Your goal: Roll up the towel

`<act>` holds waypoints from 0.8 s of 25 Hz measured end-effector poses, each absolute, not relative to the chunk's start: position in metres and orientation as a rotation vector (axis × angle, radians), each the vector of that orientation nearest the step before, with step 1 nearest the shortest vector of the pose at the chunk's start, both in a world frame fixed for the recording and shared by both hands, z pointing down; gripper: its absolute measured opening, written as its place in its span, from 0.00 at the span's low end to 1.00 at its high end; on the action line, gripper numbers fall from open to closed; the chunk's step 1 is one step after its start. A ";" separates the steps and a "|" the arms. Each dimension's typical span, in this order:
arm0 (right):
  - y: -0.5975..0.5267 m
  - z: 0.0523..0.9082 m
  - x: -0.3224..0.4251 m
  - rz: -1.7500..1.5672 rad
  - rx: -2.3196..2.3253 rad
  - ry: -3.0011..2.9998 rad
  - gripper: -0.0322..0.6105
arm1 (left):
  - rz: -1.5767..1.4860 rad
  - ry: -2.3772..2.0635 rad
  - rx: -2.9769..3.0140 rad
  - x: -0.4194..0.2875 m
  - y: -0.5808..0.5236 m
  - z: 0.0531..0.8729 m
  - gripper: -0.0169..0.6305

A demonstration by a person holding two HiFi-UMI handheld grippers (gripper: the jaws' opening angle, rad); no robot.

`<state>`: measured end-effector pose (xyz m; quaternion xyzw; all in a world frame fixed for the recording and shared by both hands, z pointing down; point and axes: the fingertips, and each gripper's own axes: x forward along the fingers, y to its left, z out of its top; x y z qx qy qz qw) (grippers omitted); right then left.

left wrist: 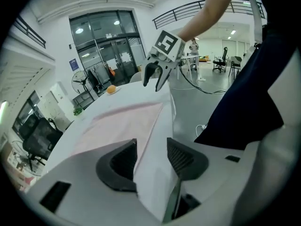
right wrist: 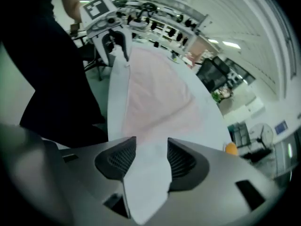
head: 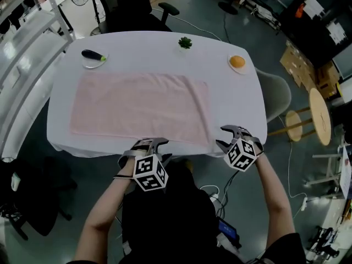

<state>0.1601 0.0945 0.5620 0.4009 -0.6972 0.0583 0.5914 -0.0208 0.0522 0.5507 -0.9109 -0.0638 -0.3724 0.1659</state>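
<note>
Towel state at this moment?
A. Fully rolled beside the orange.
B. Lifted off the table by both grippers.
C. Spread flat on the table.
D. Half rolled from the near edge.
C: the pink towel lies open and flat on the white table, with no rolled part showing.

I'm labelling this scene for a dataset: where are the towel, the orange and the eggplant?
towel [head: 140, 109], head view, middle of the pink cloth.
orange [head: 237, 61], head view, centre of the fruit.
eggplant [head: 93, 55], head view, middle of its dark body.
</note>
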 end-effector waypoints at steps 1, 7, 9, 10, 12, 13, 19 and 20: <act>0.093 0.565 0.161 0.098 0.845 -1.641 0.39 | -1.071 -0.177 -2.584 -0.012 0.051 0.553 0.36; 0.096 0.590 0.153 -0.106 0.387 -1.766 0.37 | -1.198 -0.086 -2.624 0.029 0.040 0.578 0.30; 0.094 0.596 0.146 -0.184 0.273 -1.813 0.34 | -1.244 -0.069 -2.648 0.038 0.042 0.586 0.30; 0.093 0.599 0.142 -0.216 0.218 -1.837 0.31 | -1.266 -0.056 -2.660 0.042 0.044 0.590 0.30; 0.094 0.604 0.134 -0.263 0.117 -1.879 0.29 | -1.316 -0.015 -2.670 0.047 0.044 0.600 0.28; 0.094 0.606 0.130 -0.278 0.076 -1.894 0.27 | -1.342 0.011 -2.668 0.048 0.043 0.604 0.27; 0.095 0.620 0.125 -0.175 -0.044 -1.957 0.19 | -1.458 0.167 -2.703 0.048 0.035 0.614 0.16; 0.094 0.621 0.124 -0.122 -0.053 -1.962 0.17 | -1.474 0.192 -2.725 0.047 0.034 0.614 0.16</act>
